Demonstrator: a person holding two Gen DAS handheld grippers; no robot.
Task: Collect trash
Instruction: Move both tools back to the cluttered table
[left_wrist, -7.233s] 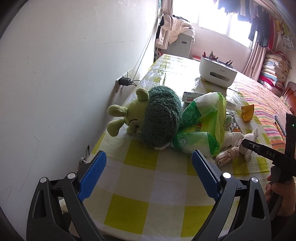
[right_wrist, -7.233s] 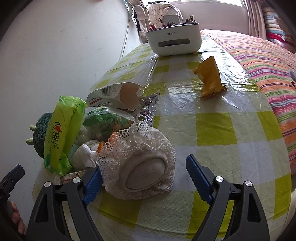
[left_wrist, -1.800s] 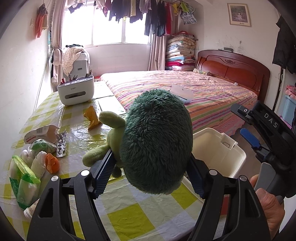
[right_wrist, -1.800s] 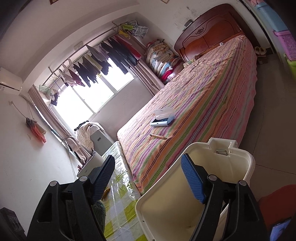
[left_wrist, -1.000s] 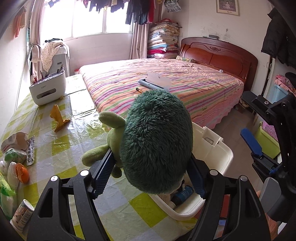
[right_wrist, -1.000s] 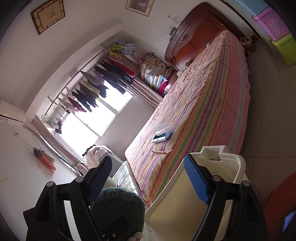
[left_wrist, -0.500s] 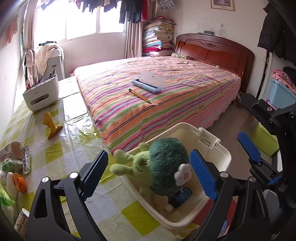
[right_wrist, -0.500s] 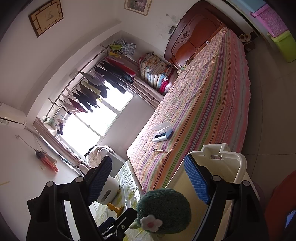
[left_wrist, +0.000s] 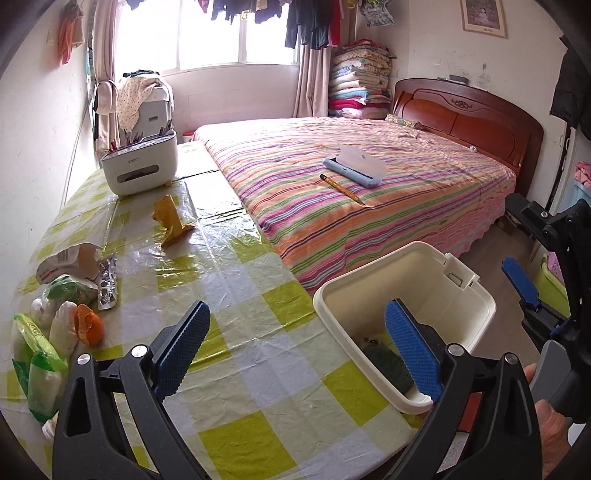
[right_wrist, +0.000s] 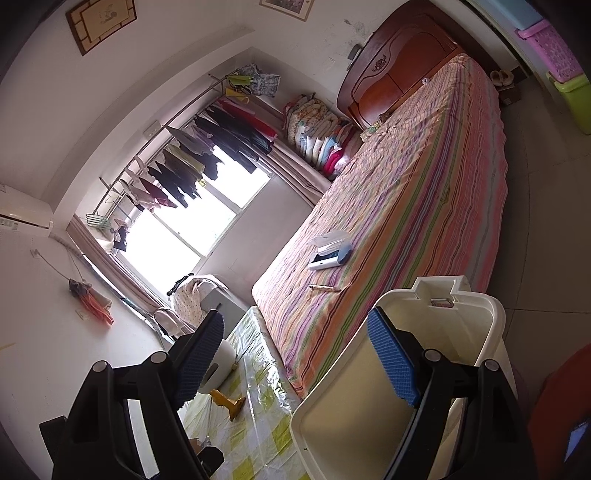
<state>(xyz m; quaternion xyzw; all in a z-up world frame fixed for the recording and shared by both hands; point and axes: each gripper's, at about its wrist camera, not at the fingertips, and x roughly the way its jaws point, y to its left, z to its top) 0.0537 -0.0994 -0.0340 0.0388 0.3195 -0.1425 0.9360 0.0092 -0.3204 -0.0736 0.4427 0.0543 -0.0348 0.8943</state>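
Note:
The cream plastic bin (left_wrist: 472, 291) stands at the table's right edge. The green plush toy (left_wrist: 388, 363) lies low inside it, mostly hidden. My left gripper (left_wrist: 299, 347) is open and empty above the table edge beside the bin. My right gripper (left_wrist: 521, 291) is open at the far right, past the bin. In the right wrist view the right gripper (right_wrist: 295, 354) is open and empty over the bin's rim (right_wrist: 495, 314). Trash lies on the table at the left: a green wrapper (left_wrist: 33, 343), orange peel (left_wrist: 88, 328), a foil blister pack (left_wrist: 107, 280), a torn carton (left_wrist: 66, 262) and a crumpled yellow paper (left_wrist: 170, 221).
A checked yellow tablecloth (left_wrist: 240, 354) covers the table. A white organiser box (left_wrist: 140, 166) stands at the far end. A striped bed (left_wrist: 369, 192) runs along the table's right side, with a pencil and a blue case on it. A wall is on the left.
The left gripper carried the plush toy from the table to the bin and opened. The toy dropped deeper into the bin. The left gripper has since pulled back a little.

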